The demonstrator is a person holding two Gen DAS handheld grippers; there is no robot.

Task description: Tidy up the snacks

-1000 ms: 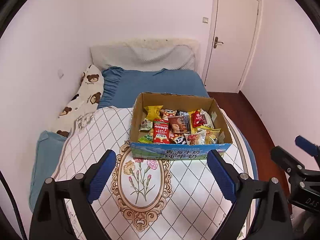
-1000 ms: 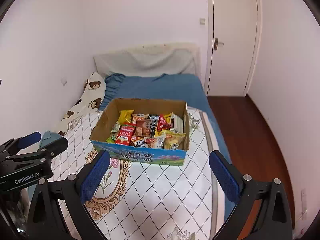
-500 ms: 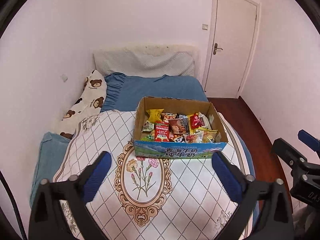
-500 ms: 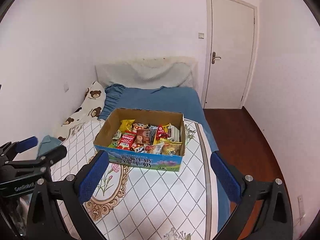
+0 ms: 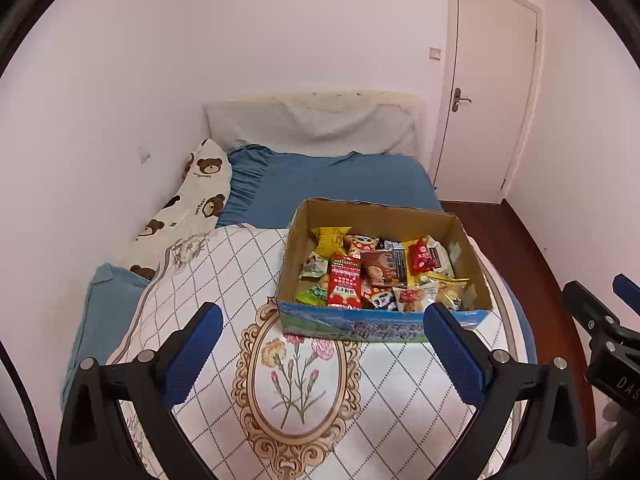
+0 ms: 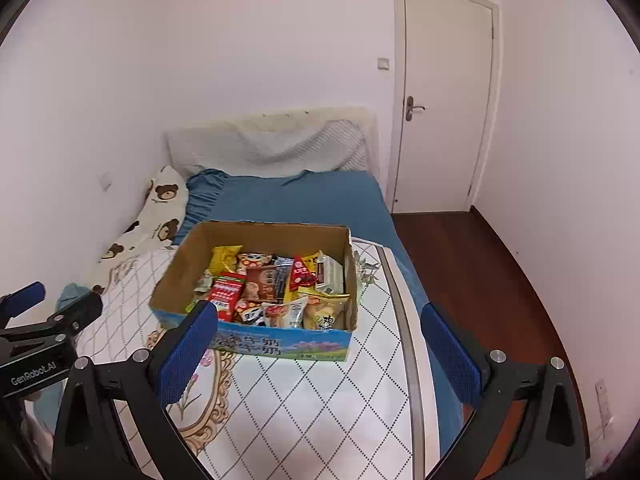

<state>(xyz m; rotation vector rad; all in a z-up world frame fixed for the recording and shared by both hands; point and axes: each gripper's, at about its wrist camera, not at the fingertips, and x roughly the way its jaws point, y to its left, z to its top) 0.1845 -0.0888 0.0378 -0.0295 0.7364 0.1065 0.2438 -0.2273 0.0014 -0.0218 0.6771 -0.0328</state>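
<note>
Both claws tilt down over the bed. The left claw point(image 5: 322, 344) and the right claw point(image 6: 320, 344) are wide apart and hold nothing. Just ahead of them sits a brown cardboard box point(image 5: 372, 212) full of shiny, crinkly snack packs point(image 5: 344, 286), on a soft checked quilt point(image 5: 224, 276).
</note>
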